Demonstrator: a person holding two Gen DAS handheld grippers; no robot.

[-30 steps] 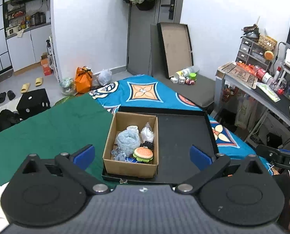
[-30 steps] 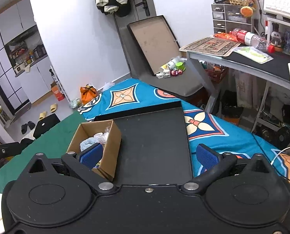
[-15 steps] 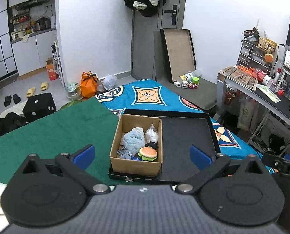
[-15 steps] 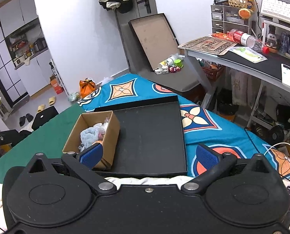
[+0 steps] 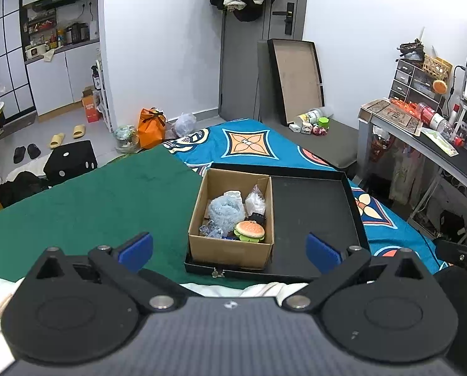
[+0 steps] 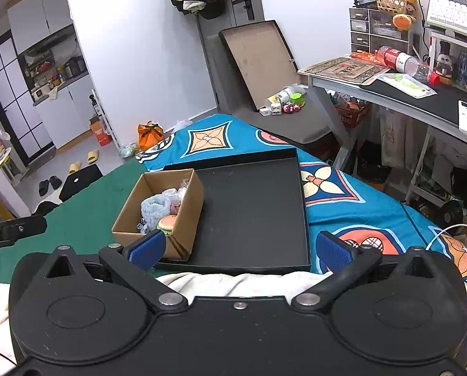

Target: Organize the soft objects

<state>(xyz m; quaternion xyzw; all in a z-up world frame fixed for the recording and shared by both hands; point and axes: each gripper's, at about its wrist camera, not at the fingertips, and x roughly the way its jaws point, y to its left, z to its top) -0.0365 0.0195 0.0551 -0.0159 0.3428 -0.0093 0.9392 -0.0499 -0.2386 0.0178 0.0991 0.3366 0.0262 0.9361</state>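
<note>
Both tools wide apart, holding nothing: left tool (image 5: pixel 229 247), right tool (image 6: pixel 239 250).

Cardboard box (image 5: pixel 230 249) sits ahead of the left tool, in the left part of the black tray (image 5: pixel 311 216) on the bed. Inside it: burger toy (image 5: pixel 249 230) nearest, blue fluffy piece (image 5: pixel 225 211) behind, clear bags (image 5: pixel 255 199) beyond. Tray floor ahead of the right tool is bare.

Scene fits either soft things gathered into the box or waiting to be laid out on the tray. For any pick: come down from above, clear of the box walls, pinch the burger toy lightly across its width.
</note>
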